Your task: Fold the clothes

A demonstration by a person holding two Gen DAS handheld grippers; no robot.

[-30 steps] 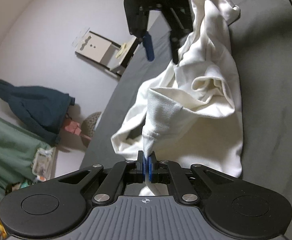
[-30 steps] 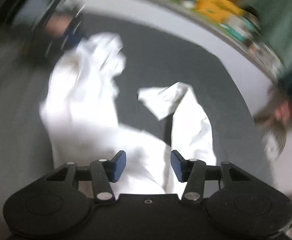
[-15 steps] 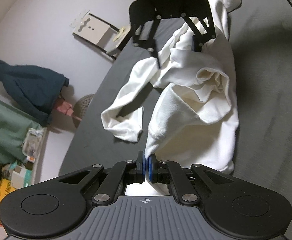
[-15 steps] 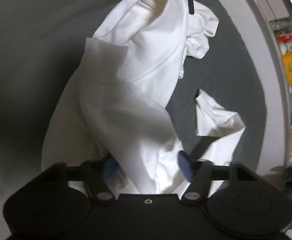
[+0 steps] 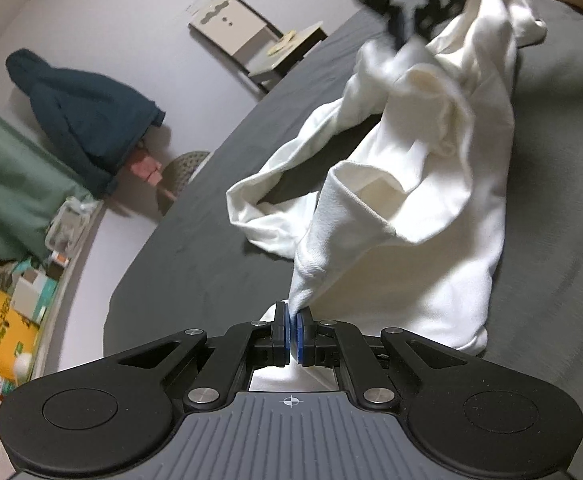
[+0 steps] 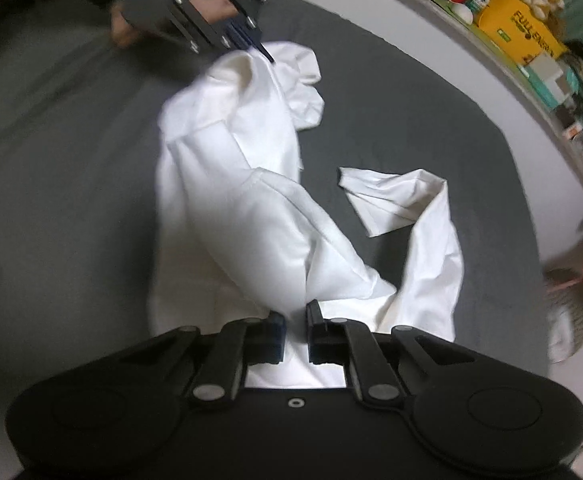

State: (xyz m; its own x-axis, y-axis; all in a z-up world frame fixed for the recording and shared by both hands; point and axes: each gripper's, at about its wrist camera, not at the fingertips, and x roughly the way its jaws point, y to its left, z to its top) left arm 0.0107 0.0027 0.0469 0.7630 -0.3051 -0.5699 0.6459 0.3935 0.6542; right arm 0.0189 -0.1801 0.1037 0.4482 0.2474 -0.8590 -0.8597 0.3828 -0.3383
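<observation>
A dark grey bed [image 5: 551, 240] fills both views, a white garment [image 5: 431, 208] lying crumpled across it. The left gripper [image 5: 293, 330] pinches one end of the cloth — fingers tight together. The right gripper [image 6: 295, 330] (fingers just closing) clamps the opposite end, lifting it slightly.

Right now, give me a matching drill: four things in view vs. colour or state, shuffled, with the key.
Things:
1. white garment
2. bed sheet
3. left tongs
4. box on the shelf

States:
A. yellow
B. dark grey, garment lying on it
C. shut on a fold of cloth
D. crumpled, pinched at both ends

Pairs: 1-D, 2-B, 3-C, 4-A
</observation>
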